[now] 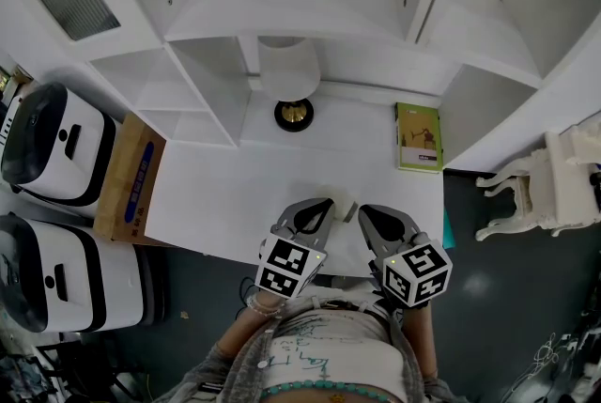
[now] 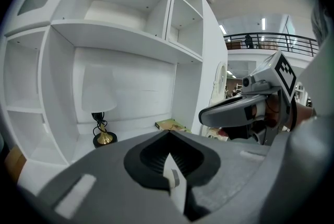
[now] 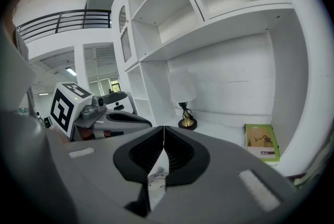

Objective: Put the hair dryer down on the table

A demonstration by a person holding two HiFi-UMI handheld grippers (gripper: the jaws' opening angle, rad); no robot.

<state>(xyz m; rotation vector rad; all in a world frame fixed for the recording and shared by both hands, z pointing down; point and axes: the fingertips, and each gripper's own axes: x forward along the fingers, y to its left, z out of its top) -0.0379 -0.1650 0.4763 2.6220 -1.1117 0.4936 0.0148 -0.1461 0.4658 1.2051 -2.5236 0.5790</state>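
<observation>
Both grippers are hovering empty.
Left gripper (image 1: 322, 204) and right gripper (image 1: 365, 210) are showing jaws pressed together; the pale hair dryer (image 1: 343, 202) is lying on the table (image 1: 235, 194) between their tips.

One lamp (image 1: 289, 77), one book (image 1: 419, 137), one box (image 1: 130, 178)

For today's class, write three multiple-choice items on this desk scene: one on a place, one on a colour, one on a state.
1. The flat green book lies: A on the white desk; B on a shelf; C on the floor.
2. The white-shaded lamp's round base is: A red; B black and gold; C blue.
3. The right gripper has its jaws: A wide apart; B together; C clamped on the book.
Key: 1 A, it lies flat on the desk. 2 B, a dark ring around gold. 3 B, the pads meet in the right gripper view.
</observation>
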